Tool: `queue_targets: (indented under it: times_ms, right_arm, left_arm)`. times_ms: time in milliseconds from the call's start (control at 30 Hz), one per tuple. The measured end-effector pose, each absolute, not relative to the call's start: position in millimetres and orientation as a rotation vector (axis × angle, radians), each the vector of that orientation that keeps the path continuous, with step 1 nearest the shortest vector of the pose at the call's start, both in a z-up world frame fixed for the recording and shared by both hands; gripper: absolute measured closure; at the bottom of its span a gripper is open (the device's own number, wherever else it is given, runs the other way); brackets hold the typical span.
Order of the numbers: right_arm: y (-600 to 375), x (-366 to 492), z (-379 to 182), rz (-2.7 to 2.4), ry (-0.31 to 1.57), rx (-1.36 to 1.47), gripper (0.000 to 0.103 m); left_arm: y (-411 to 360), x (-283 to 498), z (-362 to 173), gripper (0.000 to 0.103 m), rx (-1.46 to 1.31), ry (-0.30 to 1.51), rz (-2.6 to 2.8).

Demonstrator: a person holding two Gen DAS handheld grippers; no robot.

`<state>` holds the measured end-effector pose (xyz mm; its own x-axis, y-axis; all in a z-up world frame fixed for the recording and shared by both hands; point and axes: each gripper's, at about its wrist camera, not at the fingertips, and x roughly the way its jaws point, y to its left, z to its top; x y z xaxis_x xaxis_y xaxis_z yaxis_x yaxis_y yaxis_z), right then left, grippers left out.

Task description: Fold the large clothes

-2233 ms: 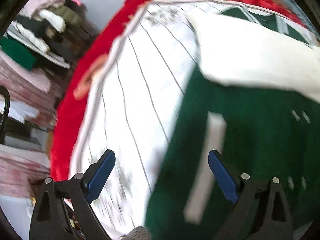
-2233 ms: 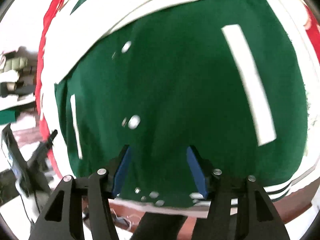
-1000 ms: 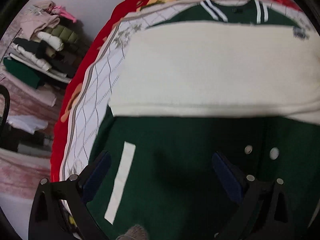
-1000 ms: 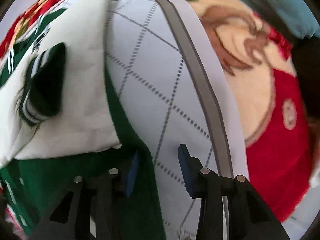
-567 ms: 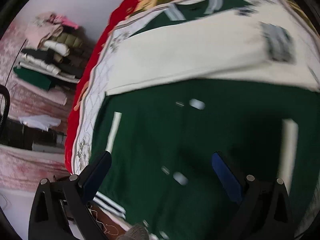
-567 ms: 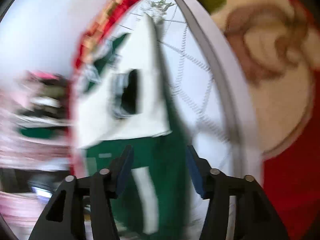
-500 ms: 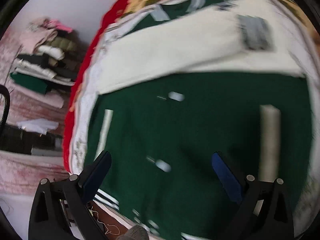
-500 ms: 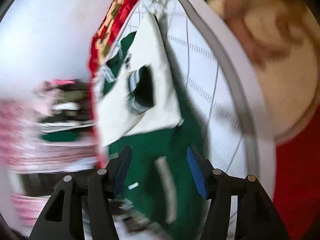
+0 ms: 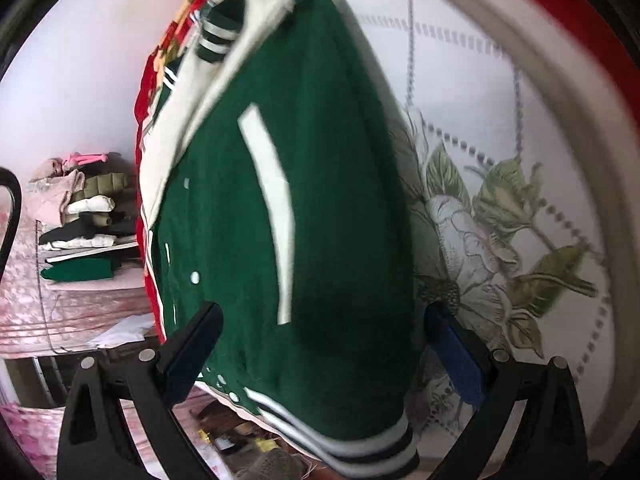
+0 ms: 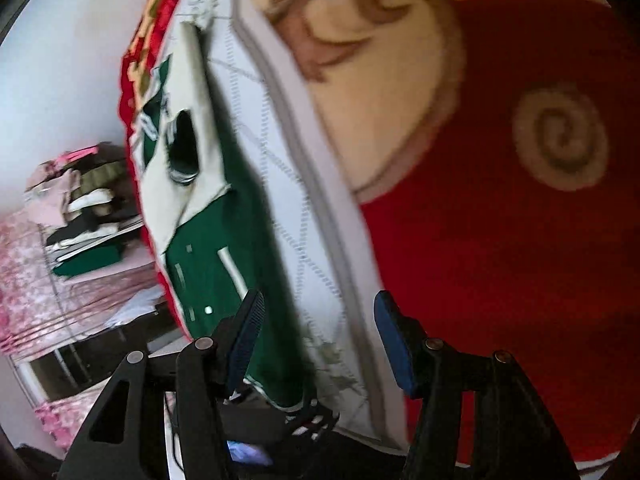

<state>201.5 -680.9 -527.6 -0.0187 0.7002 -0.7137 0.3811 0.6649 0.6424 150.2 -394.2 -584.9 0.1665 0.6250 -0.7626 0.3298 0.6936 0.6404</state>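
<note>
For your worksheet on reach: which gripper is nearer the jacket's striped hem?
Left. The left gripper hangs open right over the jacket above its hem; the right gripper sits open beside it, mostly over the sheet.

Stack of folded clothes (image 9: 80,216) beside red blanket (image 10: 520,240) under floral quilted sheet (image 9: 500,200).

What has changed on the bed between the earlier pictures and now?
Both cameras swung toward the jacket's side and hem. The right gripper has just been opening, nothing pinched. The left gripper stays open. The jacket stays flat, cream sleeve folded across it.
</note>
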Motion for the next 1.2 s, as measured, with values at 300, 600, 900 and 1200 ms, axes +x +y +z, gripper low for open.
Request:
queue_targets:
  times_ms: [300, 600, 900, 1200]
  right_arm:
    - [-626.4, 262.6, -556.3, 0.39, 1.644, 0.862, 0.042]
    - [-543.9, 356.9, -574.2, 0.585, 1.549, 0.94, 0.018]
    - [-450.0, 404.1, -586.3, 0.497, 1.596, 0.843, 0.064]
    - [-383.2, 407.0, -462.4, 0.396, 1.51, 0.725, 0.087]
  left_arm:
    - [-349.5, 188.7, -582.3, 0.009, 0.605, 1.513, 0.308]
    - [-301.4, 202.5, -525.4, 0.095, 0.337, 1.447, 0.256]
    - [-259.3, 199.7, -488.1, 0.096, 0.151, 1.375, 0.243]
    - [-168.6, 189.2, -432.1, 0.095, -0.041, 1.316, 0.157]
